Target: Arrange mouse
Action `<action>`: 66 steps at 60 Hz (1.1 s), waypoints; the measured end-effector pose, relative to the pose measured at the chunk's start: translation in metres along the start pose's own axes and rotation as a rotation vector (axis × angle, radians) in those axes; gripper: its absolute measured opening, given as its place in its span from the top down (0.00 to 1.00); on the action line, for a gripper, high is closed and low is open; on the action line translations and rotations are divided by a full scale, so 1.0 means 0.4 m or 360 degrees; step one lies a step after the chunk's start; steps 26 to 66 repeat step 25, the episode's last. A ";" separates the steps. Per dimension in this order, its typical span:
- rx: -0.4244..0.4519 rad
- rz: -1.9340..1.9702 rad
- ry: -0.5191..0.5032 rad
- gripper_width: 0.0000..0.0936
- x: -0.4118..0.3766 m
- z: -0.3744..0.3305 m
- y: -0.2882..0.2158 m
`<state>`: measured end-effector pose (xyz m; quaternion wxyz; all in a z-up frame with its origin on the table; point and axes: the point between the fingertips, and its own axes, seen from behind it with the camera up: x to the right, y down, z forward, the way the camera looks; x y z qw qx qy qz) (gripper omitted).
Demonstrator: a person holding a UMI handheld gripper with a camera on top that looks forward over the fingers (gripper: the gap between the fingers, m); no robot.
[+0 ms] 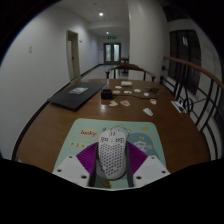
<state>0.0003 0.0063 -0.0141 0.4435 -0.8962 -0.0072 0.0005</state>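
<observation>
A white perforated mouse point(112, 153) sits between my gripper's point(112, 168) two fingers, with the purple pads point(86, 160) pressing on both its sides. It is just above a light mouse mat point(88, 131) printed with coloured cartoon figures, which lies at the near edge of the brown wooden table point(60, 118). I cannot tell whether the mouse touches the mat. The mouse's rear end is hidden by the fingers.
A dark laptop point(77, 96) lies on the table to the left beyond the mat. Several small white and pale items point(128, 96) are scattered across the middle of the table. A railing point(195, 78) runs along the right. A corridor opens behind.
</observation>
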 end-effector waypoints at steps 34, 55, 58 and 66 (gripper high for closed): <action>0.0006 0.0002 -0.0260 0.10 0.073 -0.293 0.066; 0.0006 0.0002 -0.0260 0.10 0.073 -0.293 0.066; 0.0006 0.0002 -0.0260 0.10 0.073 -0.293 0.066; 0.0006 0.0002 -0.0260 0.10 0.073 -0.293 0.066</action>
